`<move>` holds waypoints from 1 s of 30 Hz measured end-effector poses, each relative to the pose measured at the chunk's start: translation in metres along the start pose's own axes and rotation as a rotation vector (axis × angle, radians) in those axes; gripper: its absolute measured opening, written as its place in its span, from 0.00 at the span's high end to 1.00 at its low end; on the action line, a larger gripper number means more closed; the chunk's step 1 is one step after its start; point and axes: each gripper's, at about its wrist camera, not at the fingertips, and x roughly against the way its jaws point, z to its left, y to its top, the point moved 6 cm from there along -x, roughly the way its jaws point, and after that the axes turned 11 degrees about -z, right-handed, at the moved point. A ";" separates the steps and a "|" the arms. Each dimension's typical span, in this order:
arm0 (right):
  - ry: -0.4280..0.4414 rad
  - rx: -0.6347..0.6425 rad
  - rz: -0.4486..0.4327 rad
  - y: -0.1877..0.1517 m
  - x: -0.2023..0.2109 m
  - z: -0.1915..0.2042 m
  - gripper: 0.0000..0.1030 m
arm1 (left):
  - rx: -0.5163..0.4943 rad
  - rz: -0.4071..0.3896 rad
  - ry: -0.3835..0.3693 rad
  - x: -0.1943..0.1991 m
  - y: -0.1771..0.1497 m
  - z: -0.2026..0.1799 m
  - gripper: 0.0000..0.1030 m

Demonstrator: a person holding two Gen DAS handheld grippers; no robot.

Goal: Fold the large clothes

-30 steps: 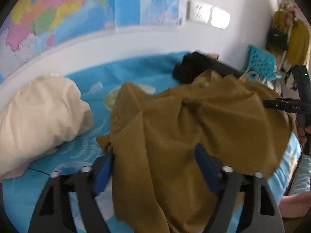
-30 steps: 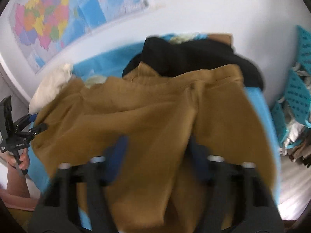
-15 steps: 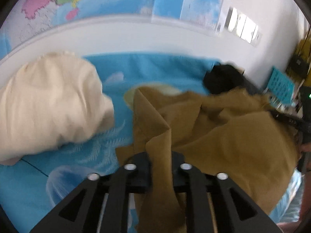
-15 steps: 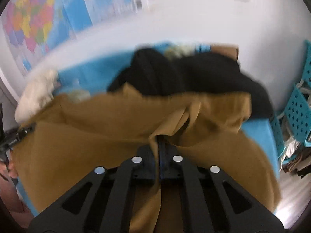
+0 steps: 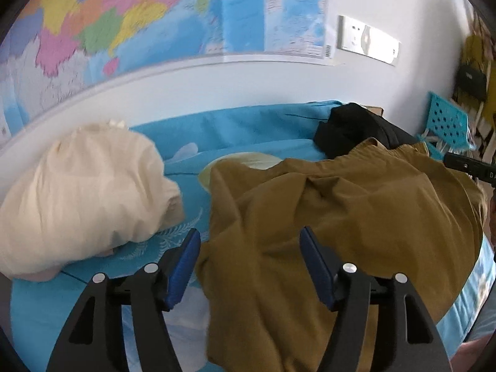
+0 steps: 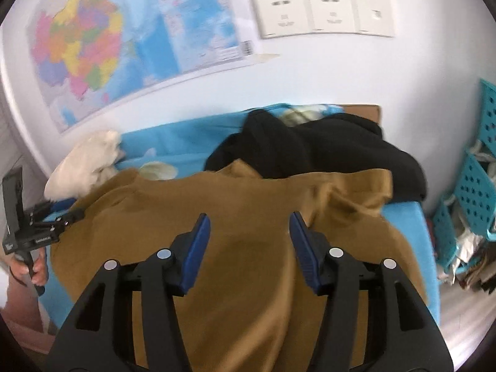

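Half a second ago both pairs of jaws were pinched on folds of the mustard-brown cloth garment (image 5: pixel 356 217); now the cloth is released and both pairs are opening. The left gripper (image 5: pixel 249 248) is spread wide, its blue pads clear of the fabric, with the garment's left edge lying between and beneath them. The right gripper (image 6: pixel 249 232) is likewise parted above the middle of the garment, nothing being pressed by its pads. The garment is spread in loose wrinkles over the bright blue printed bedsheet (image 5: pixel 248 130), its far edge touching a crumpled black garment (image 6: pixel 310 152) at the far right of the bed. A cream fabric bundle (image 5: pixel 80 192) is seen at the far left, just beside the brown cloth. A colourful wall map (image 6: pixel 93 46) and white wall sockets (image 6: pixel 322 14) are mounted above the bed, and turquoise perforated plastic baskets (image 6: pixel 477 186) are stacked at the right.
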 end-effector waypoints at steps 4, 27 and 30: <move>-0.007 0.001 0.045 -0.012 -0.021 0.001 0.50 | -0.037 0.002 0.005 -0.001 0.001 -0.011 0.35; 0.016 -0.124 0.026 -0.022 0.007 -0.033 0.44 | 0.137 0.063 -0.055 -0.010 -0.030 0.024 0.30; -0.007 -0.136 0.033 -0.031 0.020 -0.047 0.43 | 0.138 0.017 -0.083 0.014 -0.027 0.024 0.30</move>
